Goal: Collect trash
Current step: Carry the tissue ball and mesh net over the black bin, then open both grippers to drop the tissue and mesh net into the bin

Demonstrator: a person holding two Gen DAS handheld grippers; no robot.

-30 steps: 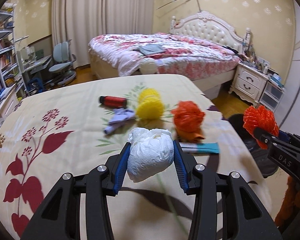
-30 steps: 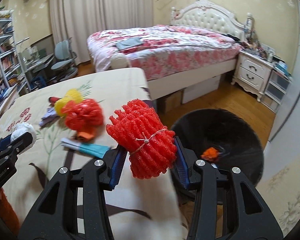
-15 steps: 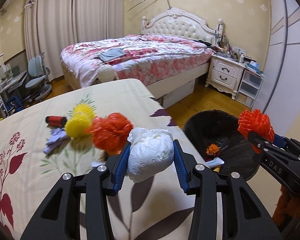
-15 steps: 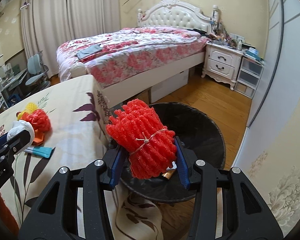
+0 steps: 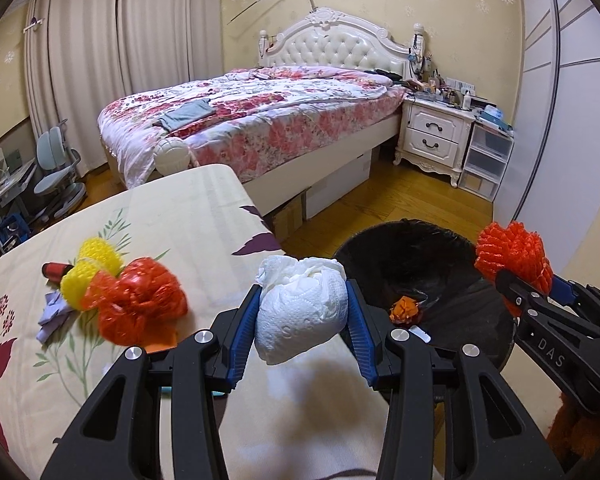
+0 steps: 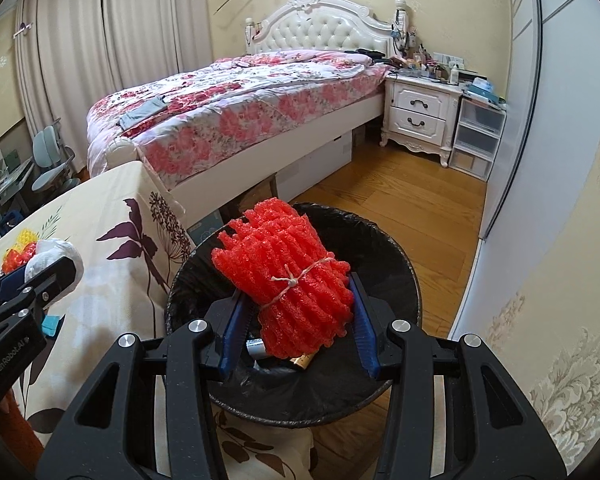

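Left wrist view, left to right: on the table (image 5: 188, 216) lay a red tube (image 5: 54, 270), a purple scrap (image 5: 54, 312), a yellow net (image 5: 90, 268) and a red bag (image 5: 138, 306), all close together, with an orange scrap (image 5: 162, 346) under the bag and a bit of teal just showing behind the left tongs (image 5: 302, 308). The left tongs were clamped on a white paper wad (image 5: 300, 312), held over the table's right edge, short of the bin (image 5: 436, 256). Past it stood the black-lined bin on the floor, an orange bit (image 5: 405, 308) already in it. Far right, the right tongs gripped a red foam bundle (image 5: 512, 256).

Right wrist view: the left tongs with the wad (image 6: 54, 256) at far left over the table (image 6: 112, 208); the teal item (image 6: 52, 325) beside them. The right tongs (image 6: 300, 312) were shut on the string-tied foam bundle (image 6: 288, 276), poised directly over the bin (image 6: 404, 276), where a battery (image 6: 256, 347) and other small waste lay.

Judged progress: partway. Some trash binned, two pieces in hand and not yet dropped, roughly six left on the table. Around: bed, nightstand, drawers, chair, all well apart. Nothing blocked the bin; the table's overhanging cloth touched its near side.
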